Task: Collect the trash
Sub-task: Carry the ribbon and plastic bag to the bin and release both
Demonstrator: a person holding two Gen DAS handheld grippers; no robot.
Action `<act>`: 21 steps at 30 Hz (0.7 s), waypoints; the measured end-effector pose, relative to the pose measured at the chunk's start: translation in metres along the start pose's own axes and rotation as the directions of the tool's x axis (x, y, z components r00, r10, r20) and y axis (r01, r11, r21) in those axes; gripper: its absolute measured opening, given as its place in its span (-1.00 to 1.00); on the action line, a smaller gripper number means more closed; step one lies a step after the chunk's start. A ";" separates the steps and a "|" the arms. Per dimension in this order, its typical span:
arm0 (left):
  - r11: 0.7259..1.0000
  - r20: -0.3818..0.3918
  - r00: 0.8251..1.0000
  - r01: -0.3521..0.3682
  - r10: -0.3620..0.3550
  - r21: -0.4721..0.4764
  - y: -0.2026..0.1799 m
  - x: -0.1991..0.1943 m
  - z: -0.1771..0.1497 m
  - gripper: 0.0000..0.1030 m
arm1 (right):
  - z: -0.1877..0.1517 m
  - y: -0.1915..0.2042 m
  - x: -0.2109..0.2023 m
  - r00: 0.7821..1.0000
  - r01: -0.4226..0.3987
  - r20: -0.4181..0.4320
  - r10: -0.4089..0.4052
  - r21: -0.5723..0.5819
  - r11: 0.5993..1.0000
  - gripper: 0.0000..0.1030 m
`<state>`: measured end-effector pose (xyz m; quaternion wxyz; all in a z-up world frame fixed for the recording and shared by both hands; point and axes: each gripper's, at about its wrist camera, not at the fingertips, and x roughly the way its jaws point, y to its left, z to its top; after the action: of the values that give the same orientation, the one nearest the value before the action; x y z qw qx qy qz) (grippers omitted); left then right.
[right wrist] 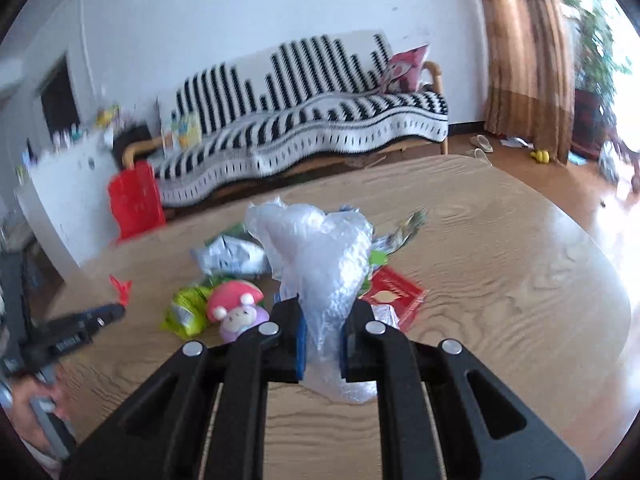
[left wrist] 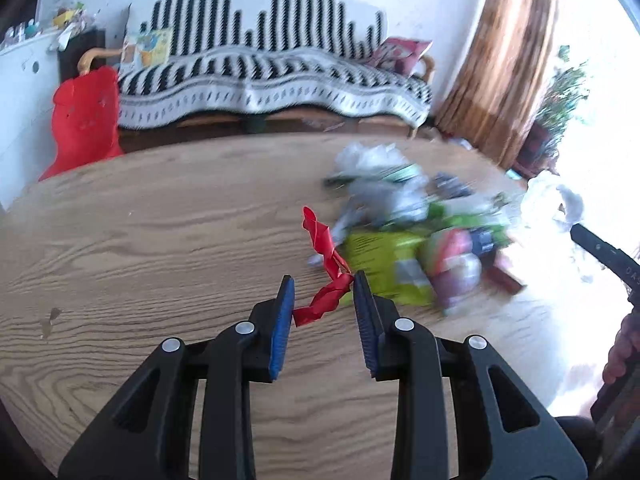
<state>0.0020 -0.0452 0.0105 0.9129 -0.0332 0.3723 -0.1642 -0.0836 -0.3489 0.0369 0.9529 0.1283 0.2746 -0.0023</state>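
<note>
While your right gripper (right wrist: 322, 334) pinches only a thin gather of the clear plastic bag (right wrist: 316, 256), the slick film could slide out of its fingers, or the hanging bulk could snag the wrapper pile (right wrist: 224, 280) on the counter (right wrist: 500, 280). Your left gripper (left wrist: 324, 312) has its fingers partly spread, with the red twisted strip (left wrist: 326, 276) passing between them; whether the pads truly bite it I cannot tell, so it may drop.
</note>
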 end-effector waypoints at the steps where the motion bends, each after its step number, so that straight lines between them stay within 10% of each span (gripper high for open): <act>1: 1.000 0.017 1.000 0.015 -0.015 0.011 -0.016 -0.009 0.001 -0.43 | 0.001 -0.008 -0.013 1.000 -0.005 0.013 0.005 0.012 1.000 -0.77; 6: 0.965 0.005 0.973 0.228 -0.230 0.132 -0.126 -0.039 -0.006 -0.42 | 0.006 -0.058 -0.086 0.996 0.001 0.084 -0.007 0.069 0.998 -0.77; 10: 0.868 -0.195 0.890 0.449 -0.413 0.214 -0.237 -0.031 -0.031 -0.42 | -0.014 -0.108 -0.127 0.995 0.056 0.071 -0.066 0.137 0.989 -0.77; 14: 0.808 -0.386 0.847 0.495 -0.366 0.320 -0.321 0.002 -0.079 -0.42 | -0.051 -0.176 -0.139 0.996 0.082 -0.008 -0.083 0.275 0.958 -0.77; 21: 0.790 -0.634 0.736 0.525 -0.236 0.316 -0.376 0.084 -0.174 -0.42 | -0.176 -0.253 -0.084 0.948 0.177 -0.318 -0.017 0.482 0.858 -0.77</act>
<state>-0.1657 -0.4167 -0.1019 0.6841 0.1637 0.5567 -0.4419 -0.2662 -0.5563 -0.1242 0.8312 0.3578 0.4130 -0.1028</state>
